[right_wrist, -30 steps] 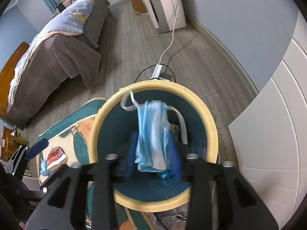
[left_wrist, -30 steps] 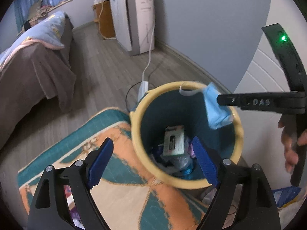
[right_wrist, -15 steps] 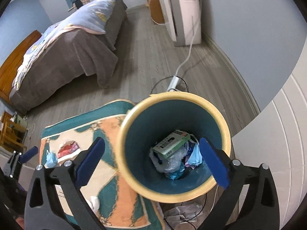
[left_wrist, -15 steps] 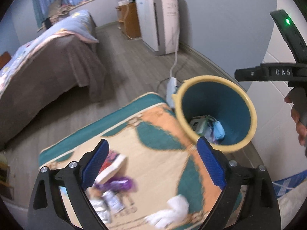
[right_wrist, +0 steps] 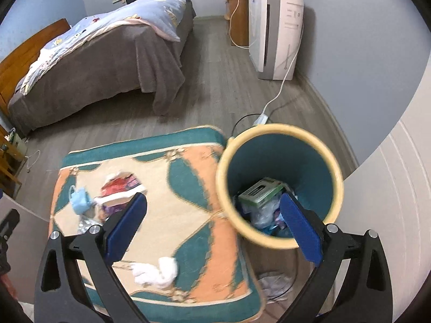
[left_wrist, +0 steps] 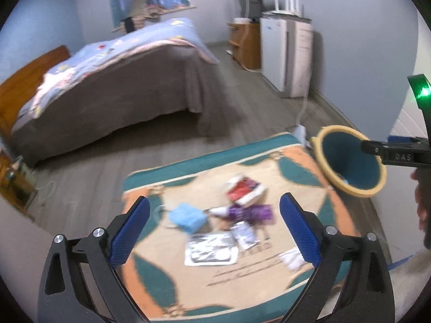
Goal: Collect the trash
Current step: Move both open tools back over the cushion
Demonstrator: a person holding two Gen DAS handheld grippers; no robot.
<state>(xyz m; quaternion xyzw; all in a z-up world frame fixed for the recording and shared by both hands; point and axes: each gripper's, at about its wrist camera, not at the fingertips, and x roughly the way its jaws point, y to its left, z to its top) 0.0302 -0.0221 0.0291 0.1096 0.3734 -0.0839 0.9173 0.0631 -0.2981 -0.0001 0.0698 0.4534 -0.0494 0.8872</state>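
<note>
Both grippers, left (left_wrist: 214,226) and right (right_wrist: 214,222), jaws wide, empty, just opened; bin (right_wrist: 280,145) contents seen only from right wrist, at 2 o'clock; mask dropped in since; litter (left_wrist: 186,216) on rug (left_wrist: 296,167).

A patterned rug (left_wrist: 301,167) in teal, orange and cream lies on the grey wood floor (right_wrist: 215,86), and the trash sits on it. On the rug are a blue mask (left_wrist: 187,216), a red-and-white packet (left_wrist: 243,189), a purple wrapper (left_wrist: 253,212), a silver foil pack (left_wrist: 211,249), a small white sachet (left_wrist: 243,232) and a crumpled white tissue (right_wrist: 159,271). A yellow-rimmed teal bin (right_wrist: 334,167) stands on the floor just beside the rug's edge, next to a white power strip (right_wrist: 261,119).
</note>
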